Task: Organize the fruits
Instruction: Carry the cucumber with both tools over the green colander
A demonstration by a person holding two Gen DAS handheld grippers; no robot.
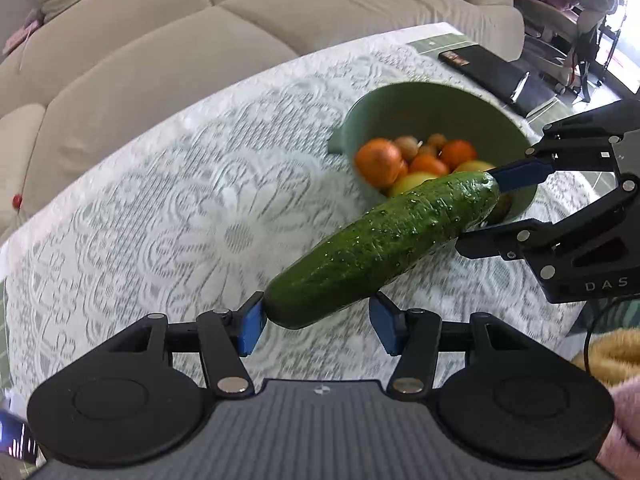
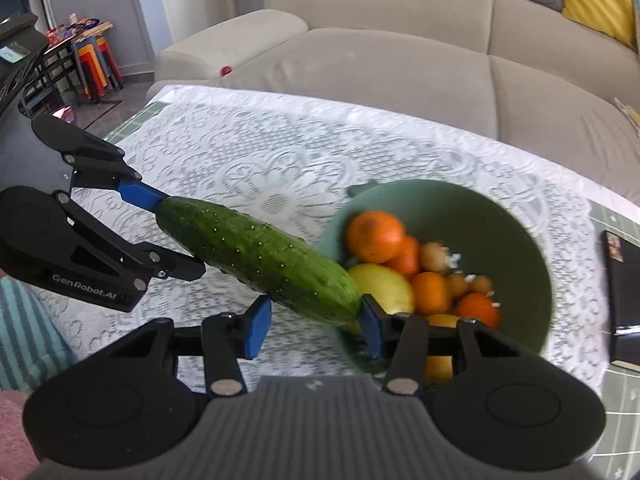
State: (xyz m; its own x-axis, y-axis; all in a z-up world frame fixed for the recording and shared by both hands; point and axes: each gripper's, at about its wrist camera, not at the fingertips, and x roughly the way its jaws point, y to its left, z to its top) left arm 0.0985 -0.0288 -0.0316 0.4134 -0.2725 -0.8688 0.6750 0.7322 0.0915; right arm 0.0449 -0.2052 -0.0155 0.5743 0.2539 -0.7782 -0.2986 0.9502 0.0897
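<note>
A bumpy green cucumber hangs in mid-air above the lace tablecloth, slung between two hand-held grippers like a pole between bearers. The left gripper takes one blunt end: its blue pads stand fairly wide, one against the tip, the other close beside the flank, though contact on that side cannot be made out. The right gripper meets the opposite end, jaws partly closed, one pad hard against the tip, the other apparently just clear. Sharing the load end to end looks meant to keep the long vegetable level and steady.

Just beyond the cucumber's far end sits a pale green bowl, already holding oranges, a lemon and some small brown fruit. The cucumber's right-hand tip overlaps the bowl's near rim in both views. A dark flat case lies on the table past the bowl, with a beige sofa behind.
</note>
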